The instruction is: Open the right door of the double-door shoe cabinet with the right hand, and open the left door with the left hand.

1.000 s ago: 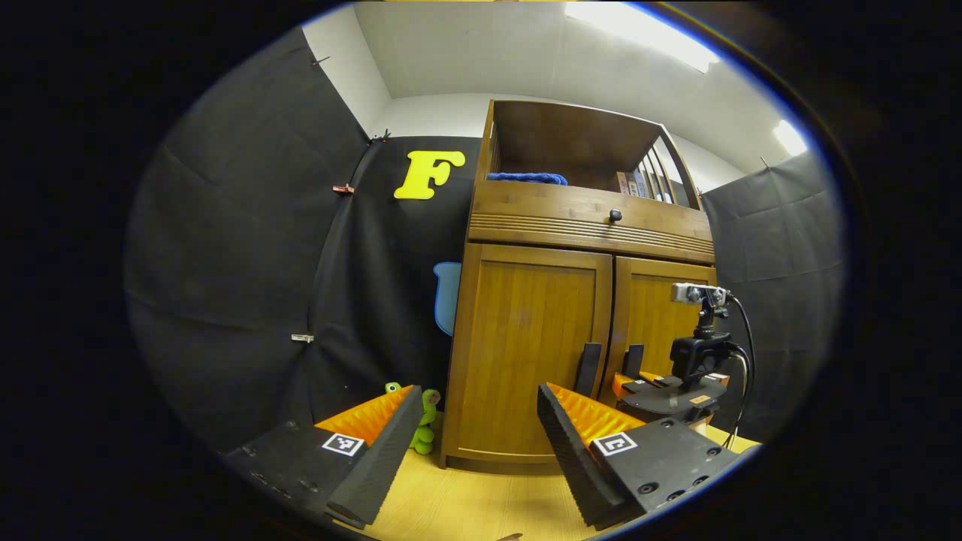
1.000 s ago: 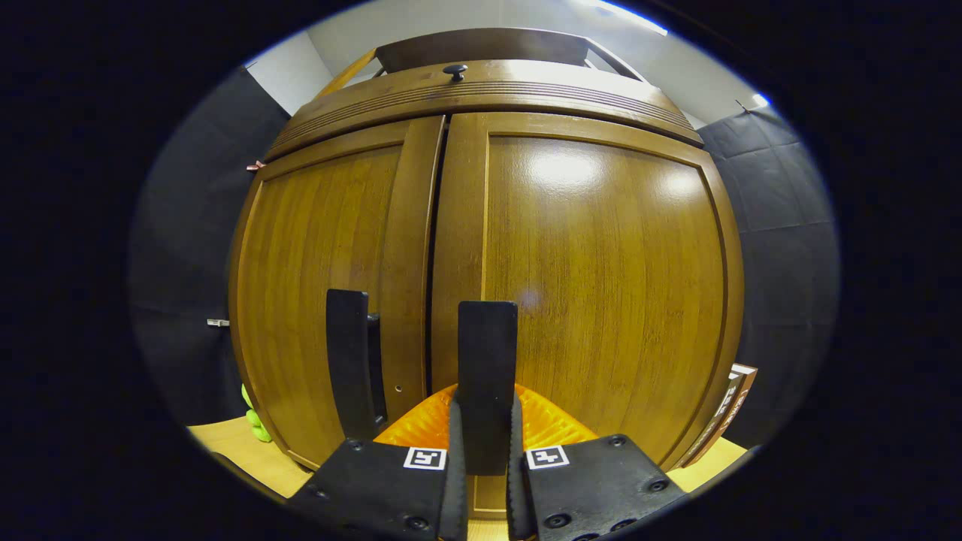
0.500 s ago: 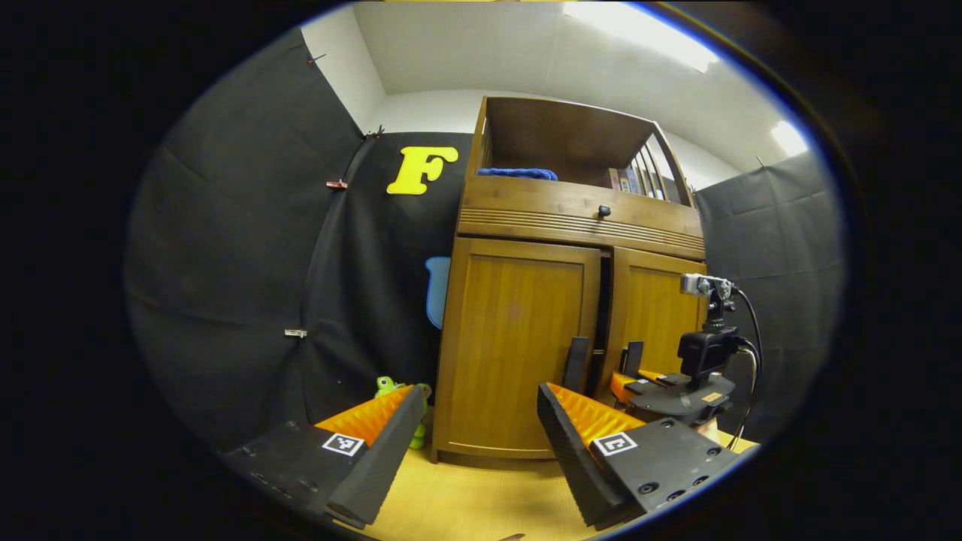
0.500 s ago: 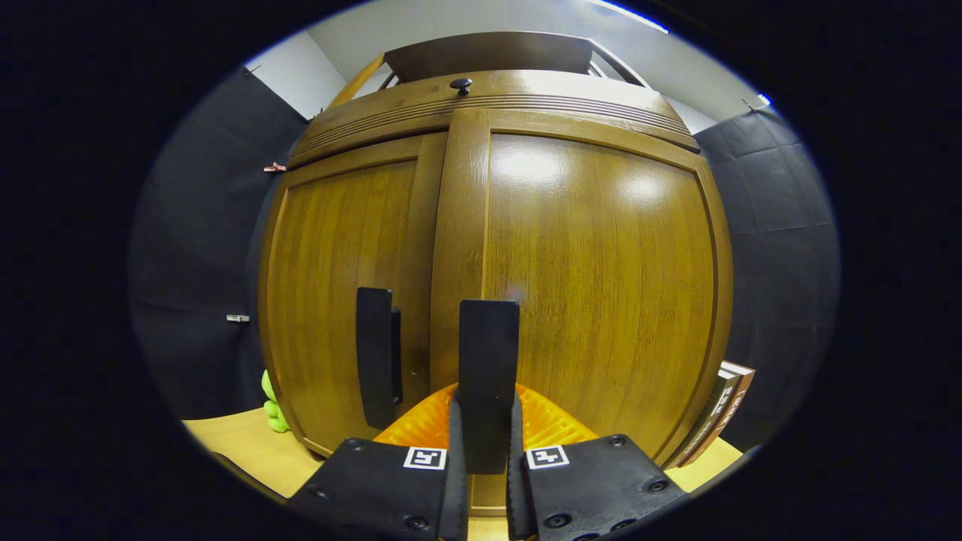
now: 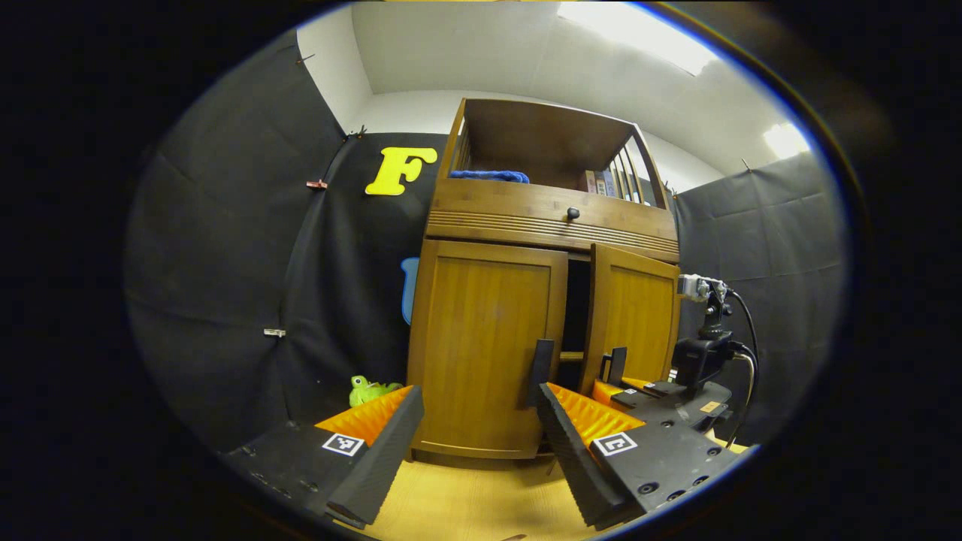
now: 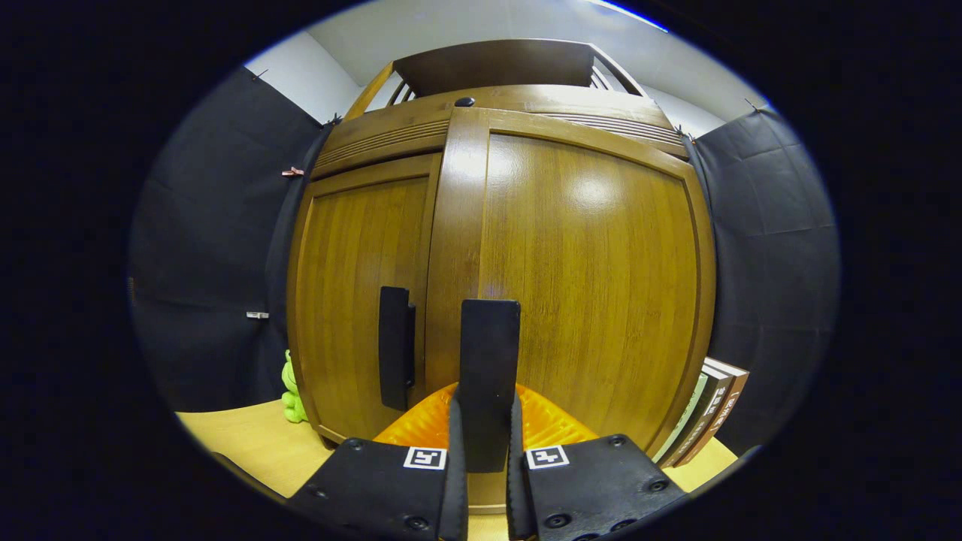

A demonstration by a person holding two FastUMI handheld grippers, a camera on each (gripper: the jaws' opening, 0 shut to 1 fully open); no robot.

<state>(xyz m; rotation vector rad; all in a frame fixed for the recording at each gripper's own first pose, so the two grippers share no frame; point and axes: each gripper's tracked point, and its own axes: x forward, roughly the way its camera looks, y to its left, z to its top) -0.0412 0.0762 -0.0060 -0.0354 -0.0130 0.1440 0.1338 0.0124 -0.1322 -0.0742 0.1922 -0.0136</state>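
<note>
The wooden shoe cabinet [image 5: 552, 225] stands ahead in the left gripper view. Its left door [image 5: 481, 338] is closed, with a dark upright handle [image 5: 543, 372] at its inner edge. The right door [image 5: 635, 315] stands ajar with a dark gap beside it. My right gripper [image 5: 615, 378] holds that door's handle [image 5: 618, 361]. In the right gripper view my right gripper [image 6: 487, 424] is shut on the right door's handle [image 6: 489, 361], the right door [image 6: 594, 285] just behind it. The left door [image 6: 361, 285] and its handle [image 6: 396, 357] lie to the left. My left gripper [image 5: 477, 394] is open, short of the left door.
A green plush toy [image 5: 368, 391] sits on the wooden floor [image 5: 466, 503] left of the cabinet. Books [image 6: 710, 413] lean beside the cabinet's right side. A knobbed drawer [image 5: 573, 213] and an open shelf with a blue cloth [image 5: 488, 176] top the doors.
The right door has swung outward with my right gripper on its handle, and a dark gap has opened between the doors. The cabinet has slid leftward in the left gripper view.
</note>
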